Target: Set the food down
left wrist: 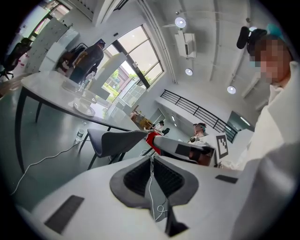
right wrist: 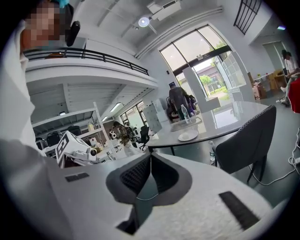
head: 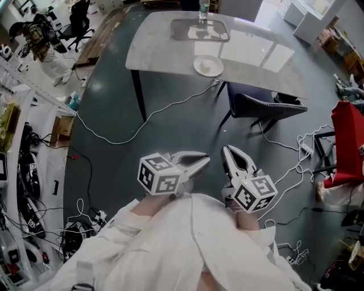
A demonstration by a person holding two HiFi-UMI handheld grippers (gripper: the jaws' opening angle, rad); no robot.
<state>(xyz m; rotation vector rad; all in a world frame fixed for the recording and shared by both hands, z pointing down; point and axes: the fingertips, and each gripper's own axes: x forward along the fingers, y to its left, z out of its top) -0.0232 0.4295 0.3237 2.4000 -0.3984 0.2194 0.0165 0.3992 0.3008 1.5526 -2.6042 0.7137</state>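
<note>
Left gripper [head: 203,160] is sitting low centre in the head view, jaws clenched together with nothing between them. Right gripper [head: 227,150] is hanging just beside it, also clamped tight and empty. White plate [head: 208,66] is lying on the grey table [head: 165,51] at upper centre, well apart from both grippers. Any food on it is too small to tell. Dark chair [head: 264,105] is standing below the table's right end.

The desk [head: 162,51] bears a white plate [head: 208,66] at six o'clock. A tray [head: 200,31] and bottle [head: 203,11] sit at twelve.
</note>
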